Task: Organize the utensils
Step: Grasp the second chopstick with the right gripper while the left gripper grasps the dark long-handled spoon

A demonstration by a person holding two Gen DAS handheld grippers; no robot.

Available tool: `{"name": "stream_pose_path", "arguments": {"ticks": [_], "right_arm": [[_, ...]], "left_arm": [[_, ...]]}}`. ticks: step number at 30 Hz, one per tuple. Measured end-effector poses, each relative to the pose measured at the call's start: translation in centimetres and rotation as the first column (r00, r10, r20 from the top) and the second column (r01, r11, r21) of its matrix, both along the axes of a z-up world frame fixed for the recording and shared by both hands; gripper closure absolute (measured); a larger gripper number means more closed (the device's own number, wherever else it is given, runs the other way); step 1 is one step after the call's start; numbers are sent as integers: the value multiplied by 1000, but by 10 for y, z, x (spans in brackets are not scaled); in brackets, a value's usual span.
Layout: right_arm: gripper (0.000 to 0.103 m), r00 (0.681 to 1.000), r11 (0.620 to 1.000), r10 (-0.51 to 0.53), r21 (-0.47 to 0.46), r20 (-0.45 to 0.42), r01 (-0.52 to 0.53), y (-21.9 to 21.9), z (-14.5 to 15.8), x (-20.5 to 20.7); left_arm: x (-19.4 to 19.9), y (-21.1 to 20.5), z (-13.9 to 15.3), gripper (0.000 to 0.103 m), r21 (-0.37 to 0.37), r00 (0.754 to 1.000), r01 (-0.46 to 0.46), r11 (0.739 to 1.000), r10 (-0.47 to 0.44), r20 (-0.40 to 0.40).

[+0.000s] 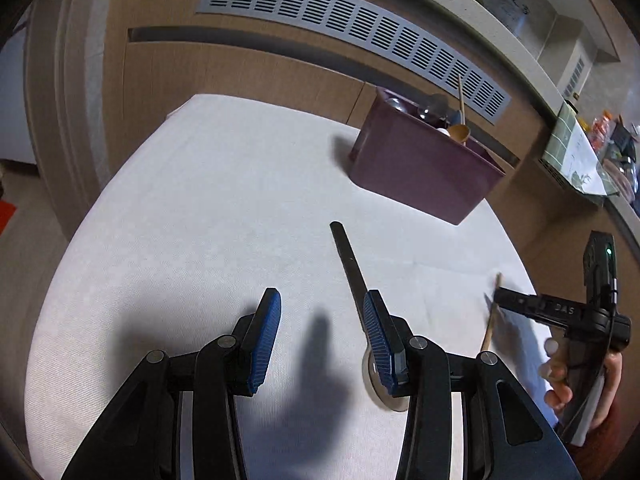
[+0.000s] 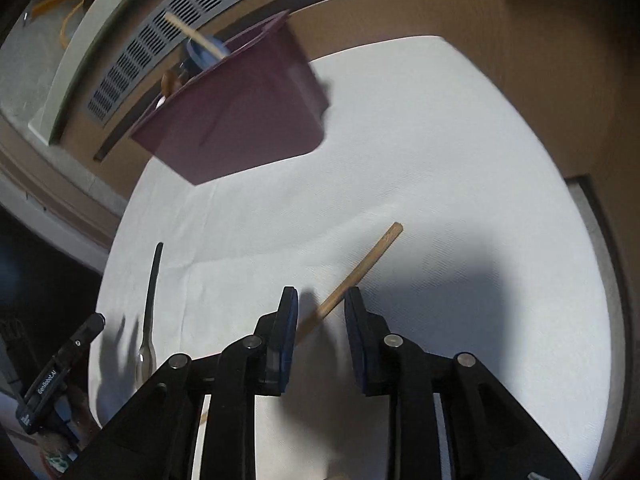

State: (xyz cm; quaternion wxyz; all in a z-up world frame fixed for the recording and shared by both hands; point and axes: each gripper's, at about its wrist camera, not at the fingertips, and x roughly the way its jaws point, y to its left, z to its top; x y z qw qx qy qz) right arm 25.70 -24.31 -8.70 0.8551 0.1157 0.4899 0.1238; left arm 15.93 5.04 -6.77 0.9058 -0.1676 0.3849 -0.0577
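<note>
Two utensils lie loose on the white counter [image 1: 200, 200]: one dark-handled spoon [image 1: 348, 264] and one wooden spoon [image 2: 360, 268], both toward its near edge. One purple bin [image 1: 420, 168] stands near the far edge, several utensils inside. The left hand-held gripper [image 1: 322, 336] is spread, empty, beside the dark spoon. The right hand-held gripper [image 2: 320, 340] straddles the wooden handle, pads apart.

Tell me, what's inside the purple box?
Poking out of the purple box are a wooden spoon, a thin wooden stick and some dark, shiny utensil ends. Its walls hide whatever sits lower down.
</note>
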Motion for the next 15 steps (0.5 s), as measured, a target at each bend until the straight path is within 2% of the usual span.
{"name": "stream_pose_path", "arguments": {"ticks": [3, 5, 7, 10, 13, 15], "right_arm": [[78, 997, 988, 60, -142, 48, -52, 29, 1, 2], [77, 991, 959, 110, -269, 74, -87, 50, 0, 0], [77, 985, 930, 145, -353, 99, -102, 64, -1, -5], [84, 978, 911, 172, -398, 122, -111, 72, -1, -11], [100, 969, 910, 195, -396, 152, -121, 73, 4, -18], [103, 966, 916, 219, -371, 140, -154, 72, 6, -21]], "left_arm": [[2, -2, -3, 59, -5, 1000, 12, 1000, -12, -9], [4, -5, -5, 59, -9, 1000, 22, 1000, -22, -21], [6, -7, -6, 59, -16, 999, 32, 999, -33, -26], [8, -12, -6, 59, -17, 998, 51, 999, -51, -33], [11, -17, -8, 59, -25, 996, 68, 997, -69, -49], [14, -20, -10, 59, -28, 995, 78, 997, -80, -64]]}}
